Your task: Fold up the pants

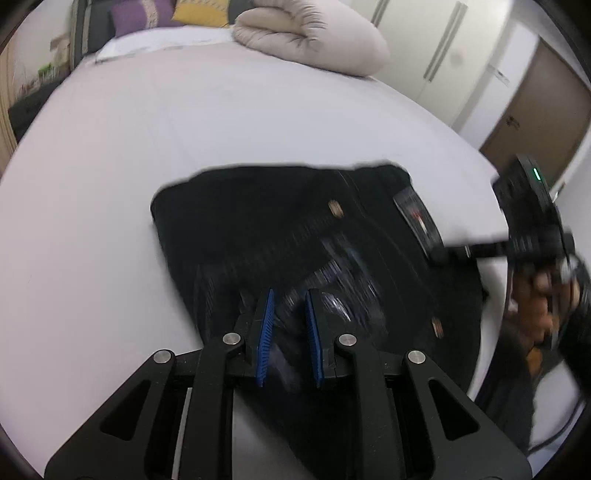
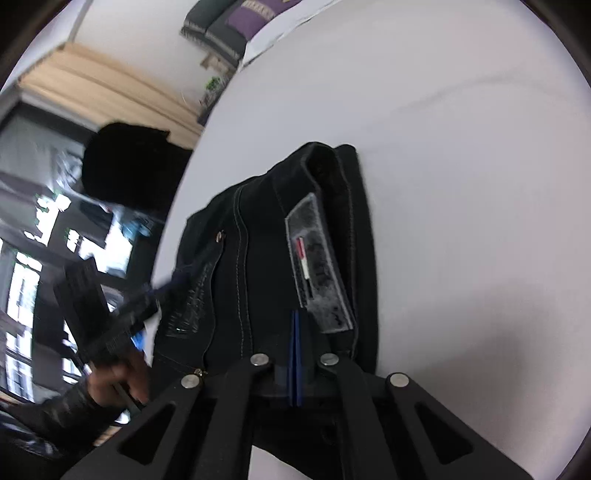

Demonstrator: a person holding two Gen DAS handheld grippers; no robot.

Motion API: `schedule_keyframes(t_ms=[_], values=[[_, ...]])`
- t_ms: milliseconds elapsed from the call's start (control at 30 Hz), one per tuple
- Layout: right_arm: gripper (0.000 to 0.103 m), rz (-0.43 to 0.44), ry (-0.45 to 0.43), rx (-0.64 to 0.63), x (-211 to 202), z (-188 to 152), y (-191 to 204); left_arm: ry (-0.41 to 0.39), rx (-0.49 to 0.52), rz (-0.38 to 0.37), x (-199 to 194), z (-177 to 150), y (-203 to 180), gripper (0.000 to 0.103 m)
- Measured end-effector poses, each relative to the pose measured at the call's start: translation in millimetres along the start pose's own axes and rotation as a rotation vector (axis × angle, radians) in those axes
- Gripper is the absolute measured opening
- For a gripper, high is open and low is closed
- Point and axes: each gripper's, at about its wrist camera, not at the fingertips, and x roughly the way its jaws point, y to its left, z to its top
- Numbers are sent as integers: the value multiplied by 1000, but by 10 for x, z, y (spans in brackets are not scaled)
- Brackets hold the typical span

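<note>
Black jeans [image 1: 280,236] lie folded in a compact bundle on the white bed [image 1: 184,122]. A grey waist label [image 2: 319,266] faces up near the waistband. My left gripper [image 1: 289,295] hovers over the near part of the jeans, its blue pads a little apart with dark fabric between them. My right gripper [image 2: 295,314] has its blue pads pressed together at the waistband beside the label. In the left wrist view the right gripper [image 1: 439,254] touches the jeans at the label end. In the right wrist view the left gripper [image 2: 177,280] reaches onto the jeans from the left.
A rolled beige duvet [image 1: 314,33] and purple and yellow pillows [image 1: 144,14] lie at the far end of the bed. Wardrobe doors [image 1: 443,48] and a brown door stand to the right. The bed edge runs close to the jeans on the right.
</note>
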Motion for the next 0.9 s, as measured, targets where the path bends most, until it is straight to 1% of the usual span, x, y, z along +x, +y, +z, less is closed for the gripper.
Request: schedule_keyframes(t_ms=[133, 200, 233, 267, 300, 333, 367, 400, 433, 467, 500, 533, 567, 600, 700, 767, 800, 867, 900], values=[[0, 9, -50, 12, -78, -118, -31, -66, 185, 68, -224, -418, -377, 17], [0, 0, -72, 21, -147, -175, -37, -77, 257, 66, -298, -546, -504, 17], [0, -7, -77, 22, -175, -199, -27, -80, 288, 54, -359, -597, -552, 17], [2, -16, -87, 22, -217, -224, 5, -77, 296, 30, -418, -612, -552, 18], [12, -20, -94, 19, -293, -231, 26, -72, 294, 5, -453, -610, -544, 18], [30, -24, -108, 18, -375, -225, 55, -70, 278, -25, -487, -606, -516, 18], [43, -45, -131, 20, -464, -207, 73, -72, 248, -49, -527, -579, -455, 18], [65, -75, -169, 22, -577, -167, 88, -78, 218, -63, -563, -543, -406, 19], [70, -81, -189, 18, -631, -148, 105, -94, 160, -79, -613, -495, -298, 28], [70, -79, -189, 13, -631, -48, 125, -104, 110, -92, -627, -450, -206, 57], [70, -83, -174, 13, -616, 7, 127, -118, 28, -108, -623, -373, -55, 77], [70, -88, -149, 17, -562, 72, 125, -138, -38, -118, -720, -320, 88, 95], [70, -84, -108, 25, -464, 147, 110, -153, -98, -135, -677, -261, 191, 95], [70, -85, -79, 30, -383, 175, 115, -141, -167, -171, -609, -196, 311, 95], [69, -85, 4, 58, -79, 312, 35, -27, -319, -264, -269, -18, 544, 95], [68, -76, 32, 69, 61, 364, -14, 38, -375, -314, -83, 26, 603, 95], [68, -69, 40, 72, 114, 388, -22, 81, -398, -324, 66, 39, 631, 95], [68, -49, 52, 89, 185, 420, -47, 130, -448, -322, 235, 14, 689, 94], [68, -45, 57, 101, 210, 437, -62, 139, -474, -330, 296, 3, 717, 94]])
